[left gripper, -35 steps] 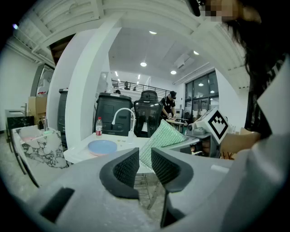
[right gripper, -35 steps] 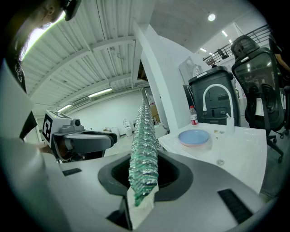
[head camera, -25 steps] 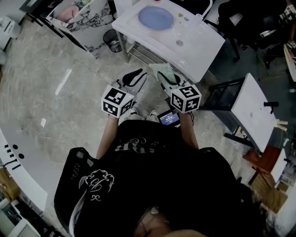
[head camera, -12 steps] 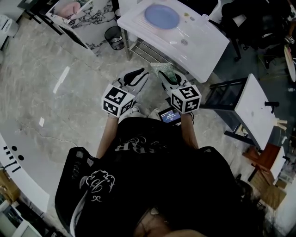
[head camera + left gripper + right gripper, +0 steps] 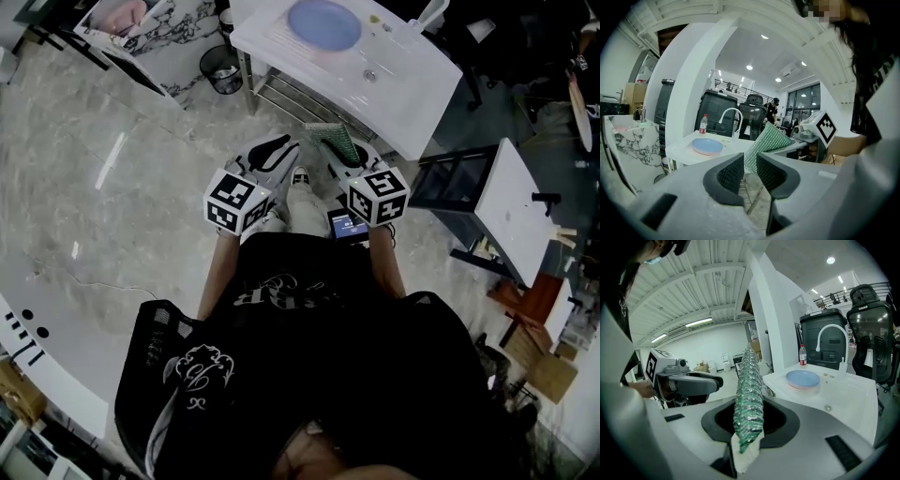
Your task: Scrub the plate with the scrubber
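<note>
A light blue plate (image 5: 323, 23) lies on the white sink table (image 5: 403, 94), far ahead of both grippers. It also shows in the left gripper view (image 5: 707, 146) and the right gripper view (image 5: 802, 378). My right gripper (image 5: 339, 155) is shut on a green scrubber (image 5: 333, 142), which stands upright between its jaws (image 5: 749, 394). My left gripper (image 5: 272, 150) is held level beside it with nothing in it, its jaws standing almost together with only a slit between them (image 5: 750, 161). Both are held in front of the person's body, short of the table.
A white faucet (image 5: 829, 331) and a small bottle (image 5: 802, 355) stand at the back of the sink table. A black waste bin (image 5: 217, 67) sits on the floor to the table's left. A dark frame (image 5: 459, 192) and a white board (image 5: 516, 220) stand to the right.
The person has stepped forward: a shoe now shows between the grippers and the sink table sits higher in the view. Both grippers keep their pose, the scrubber still held.
</note>
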Tool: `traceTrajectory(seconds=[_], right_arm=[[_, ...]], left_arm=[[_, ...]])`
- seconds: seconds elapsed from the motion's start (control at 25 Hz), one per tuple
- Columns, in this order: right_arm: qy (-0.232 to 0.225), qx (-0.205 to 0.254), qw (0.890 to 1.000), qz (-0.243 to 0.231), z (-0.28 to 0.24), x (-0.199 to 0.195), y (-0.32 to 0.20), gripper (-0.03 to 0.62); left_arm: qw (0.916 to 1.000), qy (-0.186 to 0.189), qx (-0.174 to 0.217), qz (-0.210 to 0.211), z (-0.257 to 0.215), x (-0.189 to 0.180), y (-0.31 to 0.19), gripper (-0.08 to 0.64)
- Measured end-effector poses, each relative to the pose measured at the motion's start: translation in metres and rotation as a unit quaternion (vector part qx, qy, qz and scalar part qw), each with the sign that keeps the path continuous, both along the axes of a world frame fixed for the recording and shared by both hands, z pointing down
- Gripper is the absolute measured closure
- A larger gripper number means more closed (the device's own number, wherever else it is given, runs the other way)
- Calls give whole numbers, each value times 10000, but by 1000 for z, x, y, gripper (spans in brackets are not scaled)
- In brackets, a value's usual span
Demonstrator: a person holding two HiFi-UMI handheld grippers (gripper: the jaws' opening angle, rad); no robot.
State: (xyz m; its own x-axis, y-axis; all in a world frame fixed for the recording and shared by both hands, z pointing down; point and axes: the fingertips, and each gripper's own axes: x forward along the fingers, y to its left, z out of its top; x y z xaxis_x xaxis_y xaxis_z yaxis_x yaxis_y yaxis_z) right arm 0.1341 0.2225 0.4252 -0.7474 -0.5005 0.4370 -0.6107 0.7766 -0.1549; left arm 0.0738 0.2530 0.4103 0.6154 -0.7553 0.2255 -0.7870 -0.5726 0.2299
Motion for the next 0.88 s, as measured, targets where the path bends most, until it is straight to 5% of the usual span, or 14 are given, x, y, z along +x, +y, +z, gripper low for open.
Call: traceTrajectory(seconds=[0.6,0.88], right_arm=[[-115,-132,9998,-108,13,-42,-150,502],[-190,-147,9997,-65,12,-38,-239,502]], left_arm=[[9994,-189,-126,-242,11,-50,-120,466],[9991,-378,-155,-134,13,-42,-205,466]])
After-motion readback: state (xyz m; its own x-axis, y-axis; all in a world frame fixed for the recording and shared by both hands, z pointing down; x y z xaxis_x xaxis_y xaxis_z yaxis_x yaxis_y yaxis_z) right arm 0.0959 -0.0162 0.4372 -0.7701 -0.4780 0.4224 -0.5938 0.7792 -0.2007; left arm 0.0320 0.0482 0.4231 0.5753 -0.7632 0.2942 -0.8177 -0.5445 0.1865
